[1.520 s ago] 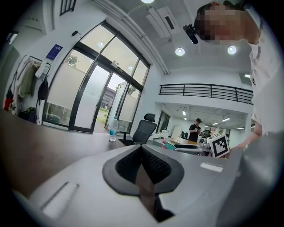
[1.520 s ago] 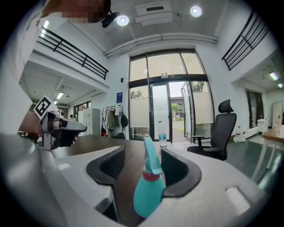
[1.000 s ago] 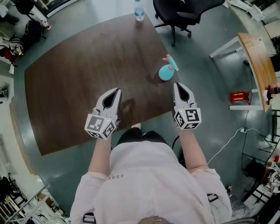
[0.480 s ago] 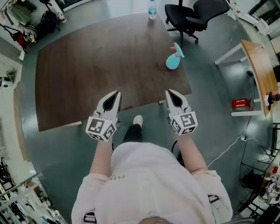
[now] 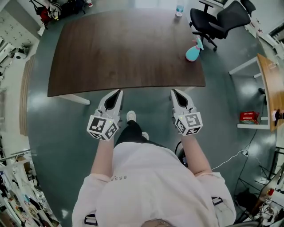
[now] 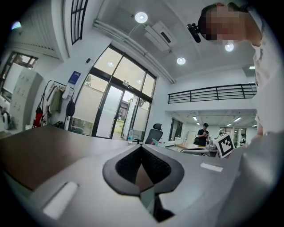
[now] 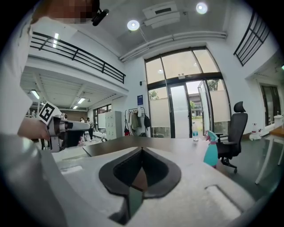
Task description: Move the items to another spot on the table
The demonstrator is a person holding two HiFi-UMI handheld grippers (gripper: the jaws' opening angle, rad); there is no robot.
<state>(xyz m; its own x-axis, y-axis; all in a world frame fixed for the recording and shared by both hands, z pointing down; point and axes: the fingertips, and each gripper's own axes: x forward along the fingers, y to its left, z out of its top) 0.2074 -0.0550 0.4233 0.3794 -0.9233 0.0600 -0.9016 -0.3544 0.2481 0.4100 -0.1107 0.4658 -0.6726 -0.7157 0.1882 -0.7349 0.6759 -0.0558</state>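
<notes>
Nearest, the person's two hands each held one gripper out over the grey floor (image 5: 66,133), short of the table's near edge. The left gripper (image 5: 118,92) had its jaws pressed together with nothing between them. The right gripper (image 5: 174,91) was the same, jaws shut tight and empty. Each carried one cube with square markers, two cubes in all. One white shoe (image 5: 130,116) showed between the grippers.

Beyond them stood one dark brown table (image 5: 124,48), most of its top bare. Two containers stood on it, well apart from both grippers. One teal spray bottle (image 5: 192,52) with a pink trigger stood upright near the table's right edge, towards the far side. Its body was opaque, so whatever it held could not be told. Further off, one clear water bottle (image 5: 179,9) with a blue label stood upright at the far edge. It was too small to show how full it was.

Past the table's far right corner stood one black office chair (image 5: 217,22). At the right of the head view were a wooden desk (image 5: 271,84) and, beside it, one red box (image 5: 248,117) on a low shelf.
</notes>
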